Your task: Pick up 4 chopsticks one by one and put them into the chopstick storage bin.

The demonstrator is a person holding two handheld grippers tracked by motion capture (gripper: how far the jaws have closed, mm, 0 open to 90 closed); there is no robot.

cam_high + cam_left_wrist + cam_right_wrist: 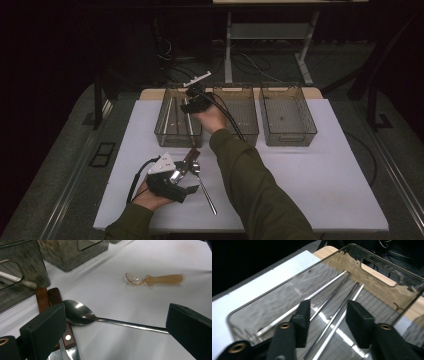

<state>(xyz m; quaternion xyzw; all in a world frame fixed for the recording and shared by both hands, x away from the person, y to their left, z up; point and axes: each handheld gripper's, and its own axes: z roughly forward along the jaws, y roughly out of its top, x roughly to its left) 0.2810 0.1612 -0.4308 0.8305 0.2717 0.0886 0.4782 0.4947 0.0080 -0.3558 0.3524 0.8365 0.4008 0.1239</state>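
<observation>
Black jaws of the right hand-held gripper (327, 322) stand apart, gripping nothing, above the thin metal rods (329, 322) lying in the left tray (162, 117) at the 11 o'clock part of the worktop (310, 175). The left hand-held gripper (112, 327), open too, straddles the steel spoon (80, 313) at 7 o'clock. I judge the right jaws could catch the tray's near rim when leaving, because the walls are close, while open room lies toward 3 o'clock.

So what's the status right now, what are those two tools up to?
Right tool open over left bin, thin rods lying inside, none gripped. Left tool open around steel spoon. Wood-handled cutlery alongside.
</observation>
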